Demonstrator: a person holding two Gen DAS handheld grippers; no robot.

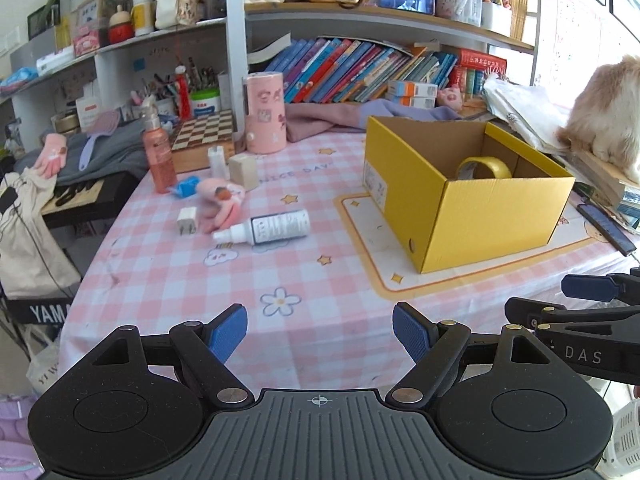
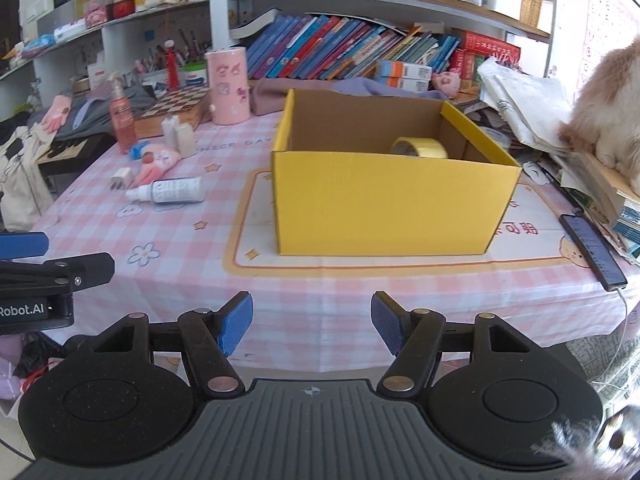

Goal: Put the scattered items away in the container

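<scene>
A yellow cardboard box (image 1: 480, 216) (image 2: 392, 204) stands open on the table with a roll of yellow tape (image 1: 485, 169) (image 2: 419, 148) inside. Left of it lie a white spray bottle (image 1: 269, 227) (image 2: 168, 191), a pink glove (image 1: 221, 200) (image 2: 157, 162), a white plug (image 1: 187, 221) (image 2: 121, 179) and a blue item (image 1: 186, 186). A pink pump bottle (image 1: 159, 154) (image 2: 122, 118) stands upright behind them. My left gripper (image 1: 320, 334) hangs open over the table's near edge, holding nothing. My right gripper (image 2: 312, 326) is open too, with nothing between its jaws, in front of the box.
A pink canister (image 1: 265, 114), a chessboard (image 1: 204, 134) and two small white boxes (image 1: 232, 166) stand at the back. A furry animal (image 1: 604, 112) (image 2: 608, 116) sits on stacked papers at right. A dark comb (image 2: 592, 248) lies by the right table edge. Bookshelves fill the rear.
</scene>
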